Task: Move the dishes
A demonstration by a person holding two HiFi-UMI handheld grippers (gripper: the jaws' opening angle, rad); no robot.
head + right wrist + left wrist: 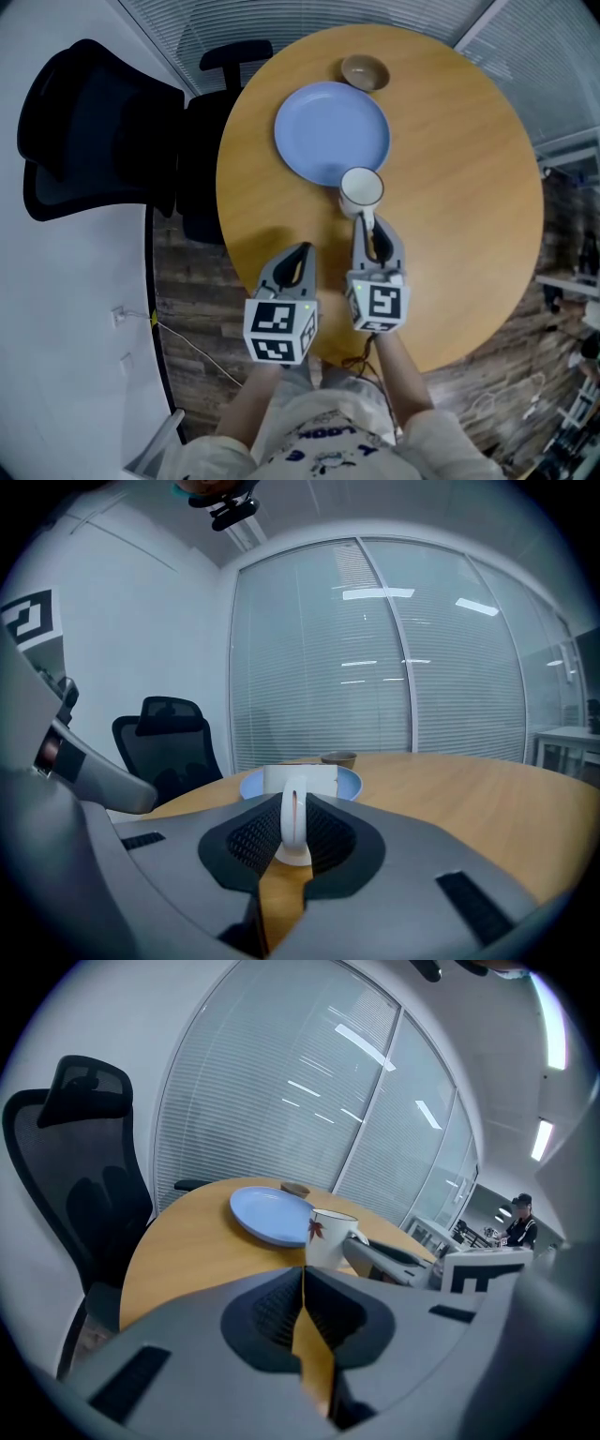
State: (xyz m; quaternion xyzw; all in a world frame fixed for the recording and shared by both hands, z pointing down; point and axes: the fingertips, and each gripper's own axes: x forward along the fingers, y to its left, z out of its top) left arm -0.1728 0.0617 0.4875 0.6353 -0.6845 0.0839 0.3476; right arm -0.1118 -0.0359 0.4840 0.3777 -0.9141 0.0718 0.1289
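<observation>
A white mug (361,190) with a red leaf print (316,1230) stands by the near edge of a blue plate (331,132). My right gripper (367,225) is shut on the mug's handle (292,822), which sits edge-on between its jaws; whether the mug rests on the table I cannot tell. A small brown bowl (365,71) sits beyond the plate at the table's far edge. My left gripper (302,248) is shut and empty, over bare wood to the left of the mug, its jaws meeting in a thin line (304,1283).
The round wooden table (469,187) holds the dishes. A black office chair (103,131) stands at its left side. Glass walls with blinds (375,658) run behind. Wood floor shows below the table's near edge.
</observation>
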